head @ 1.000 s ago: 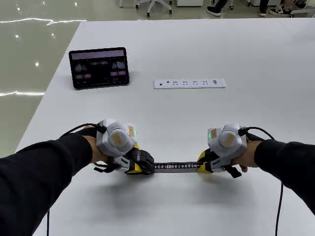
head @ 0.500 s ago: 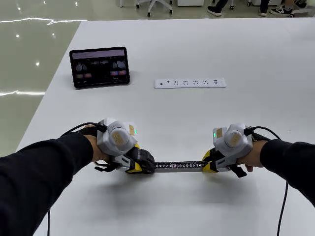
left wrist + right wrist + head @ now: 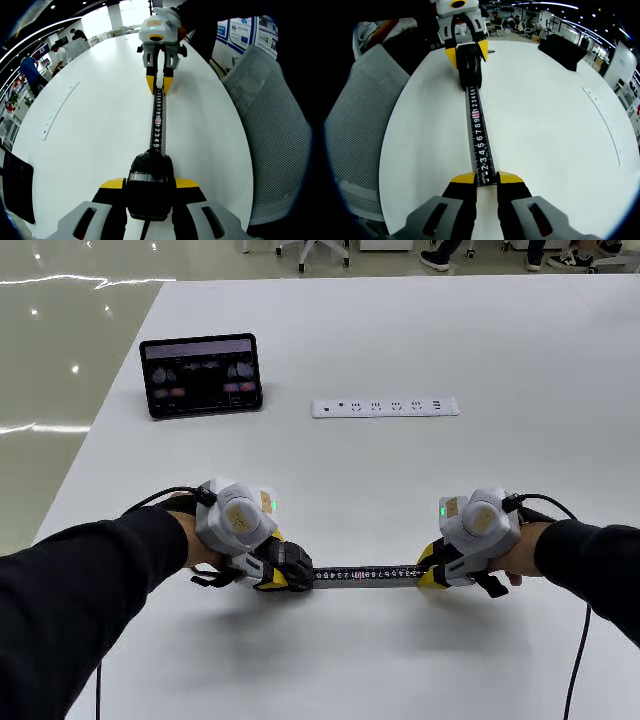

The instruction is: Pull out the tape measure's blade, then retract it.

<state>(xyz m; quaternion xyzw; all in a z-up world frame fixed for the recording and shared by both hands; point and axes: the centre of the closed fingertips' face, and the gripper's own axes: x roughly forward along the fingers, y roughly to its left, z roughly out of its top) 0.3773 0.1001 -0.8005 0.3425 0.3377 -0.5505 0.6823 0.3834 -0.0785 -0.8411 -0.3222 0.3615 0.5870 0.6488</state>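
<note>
Nearest of all, behind the arms in the gripper views, a grey mesh chair back (image 3: 272,115). Along the near side of the white table (image 3: 400,340), two black sleeves (image 3: 70,580) reaching in from the left and right, each hand behind a grey-white gripper. By the right sleeve, a thin black cable (image 3: 576,650) trailing toward the near edge.

On the near left, the left gripper (image 3: 285,567), yellow-tipped jaws pinching the black body of the tape measure (image 3: 150,186) from both sides. Body low at the tabletop; resting on it or just clear, cannot tell. Out of its mouth and off to the right, the blade (image 3: 366,575), drawn out flat and straight just over the table surface, black with white numerals and one red mark partway along.

At the near right, the right gripper (image 3: 485,178), jaws closed on the blade's free end, one yellow tip on either edge by the lowest numerals. Grippers facing each other, well apart, the blade stretched between them.

Farther out, mid-table, a white power strip (image 3: 385,408) lying left to right. To its left, a dark tablet (image 3: 201,375) propped up, screen lit. Beyond the far edge, glossy floor (image 3: 60,340) and chair legs (image 3: 312,250).
</note>
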